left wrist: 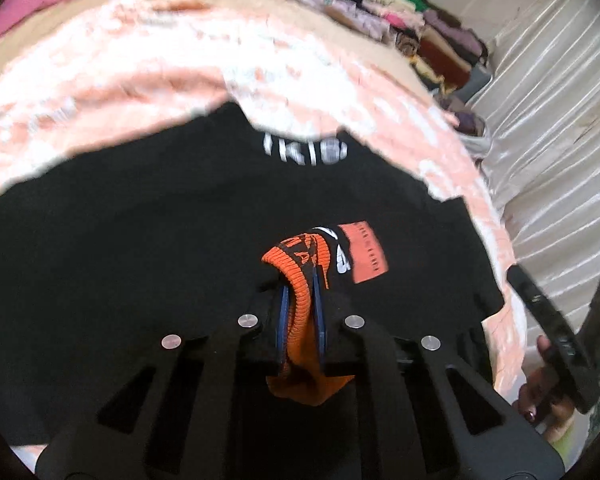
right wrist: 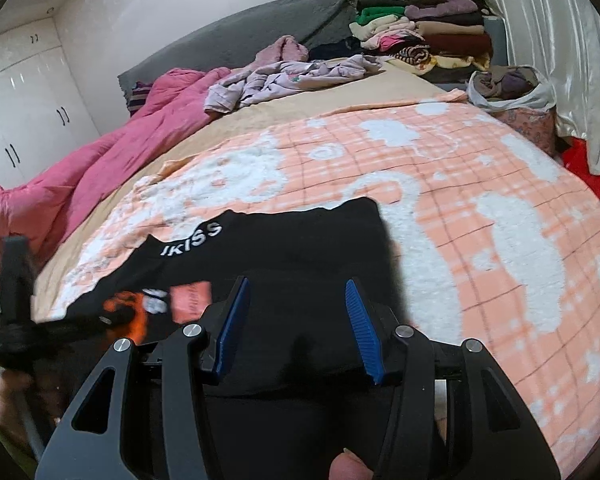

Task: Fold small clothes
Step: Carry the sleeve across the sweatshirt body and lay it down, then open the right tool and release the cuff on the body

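From the left wrist camera, the left gripper [left wrist: 300,300] has its two blue pads pressed on an orange ribbed cuff [left wrist: 300,280], which is pinched between them and hangs out below the fingers. This cuff belongs to the black garment [left wrist: 140,260], which lies spread on the peach and white blanket [left wrist: 100,92] covering the bed. White letters [left wrist: 305,148] are near the far edge of the garment, partly under a fold of the blanket, and an orange patch [left wrist: 366,252] is just beside the cuff. At the right edge of this view, the other tool and the hand [left wrist: 544,396] holding it are seen, blurred.

From the right wrist camera, the right gripper [right wrist: 298,320] is spread wide, with nothing between its blue pads [right wrist: 360,328], above the near part of the black garment. The garment lies at the near edge of the blanket, toward the left corner. At the far right corner of the bed there is a pile of folded clothes [right wrist: 428,36]. A pink quilt [right wrist: 100,160] lies along the left edge, with a lilac crumpled cloth [right wrist: 284,80] near it.
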### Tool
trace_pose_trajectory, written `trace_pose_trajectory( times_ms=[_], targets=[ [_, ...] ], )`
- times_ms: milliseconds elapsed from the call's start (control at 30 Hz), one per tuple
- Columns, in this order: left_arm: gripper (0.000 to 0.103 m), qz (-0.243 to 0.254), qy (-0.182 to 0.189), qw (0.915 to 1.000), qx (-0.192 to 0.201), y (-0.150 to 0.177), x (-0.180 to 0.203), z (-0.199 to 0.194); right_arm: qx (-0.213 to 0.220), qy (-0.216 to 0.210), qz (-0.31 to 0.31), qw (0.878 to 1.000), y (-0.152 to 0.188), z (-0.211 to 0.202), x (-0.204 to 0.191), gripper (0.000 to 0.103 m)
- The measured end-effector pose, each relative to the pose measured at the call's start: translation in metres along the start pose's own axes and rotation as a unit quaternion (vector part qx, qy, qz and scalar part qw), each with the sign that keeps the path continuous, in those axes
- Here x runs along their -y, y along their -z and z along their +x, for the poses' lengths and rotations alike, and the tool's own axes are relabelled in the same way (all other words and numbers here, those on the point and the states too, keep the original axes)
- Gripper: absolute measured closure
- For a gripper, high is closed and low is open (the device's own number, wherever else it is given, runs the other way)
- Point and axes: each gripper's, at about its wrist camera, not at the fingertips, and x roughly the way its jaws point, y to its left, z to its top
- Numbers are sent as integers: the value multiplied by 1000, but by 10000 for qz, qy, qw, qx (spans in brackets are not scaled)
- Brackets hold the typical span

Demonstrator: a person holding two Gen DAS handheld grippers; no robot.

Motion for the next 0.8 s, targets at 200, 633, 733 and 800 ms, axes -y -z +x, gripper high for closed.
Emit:
trace_pose_trajectory(
  times_ms=[200,633,733,800],
  targets=[
    [99,123,-343,9974,614,-11,-16,-47,-98,10,-11,10000,2,5,-3,55],
    [90,-58,-1037,9905,902,-6,-56,-79,-362,137,-786,9962,13,27,-47,54],
    [90,133,-950,9915,882,-6,-47,-81,-428,163,-884,9950,15,35,-53,54],
    [88,347,-895,9927,727,-5,-35,-70,-541,168,-894,9944,15,43,-56,53]
  ],
)
